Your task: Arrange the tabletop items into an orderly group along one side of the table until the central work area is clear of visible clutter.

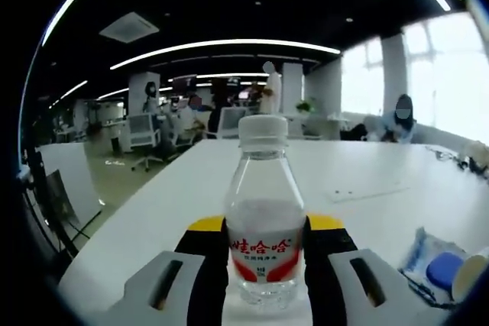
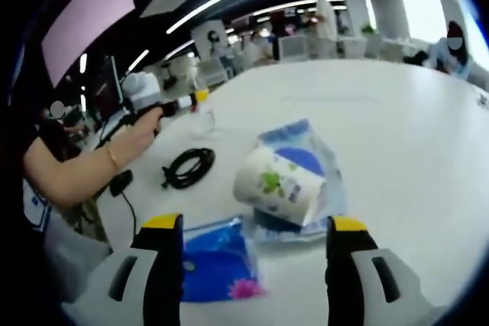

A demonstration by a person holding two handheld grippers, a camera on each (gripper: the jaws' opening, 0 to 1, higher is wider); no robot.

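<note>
Bottle: a clear water bottle with a white cap and red label stands upright on the white counter, set squarely between the jaws of the left tongs.
Left tongs: jaws closed against the bottle's lower body on both sides, gripping it.
Paper cup: in the right gripper view, a printed white paper cup lies on its side atop a blue-and-clear packet, just ahead of the right tongs and between the lines of the jaws.
Right tongs: jaws spread wide, holding nothing; a blue packet lies flat between them, nearer the left jaw.
Cable: a coiled black cable rests on the counter beyond, left of the cup.
</note>
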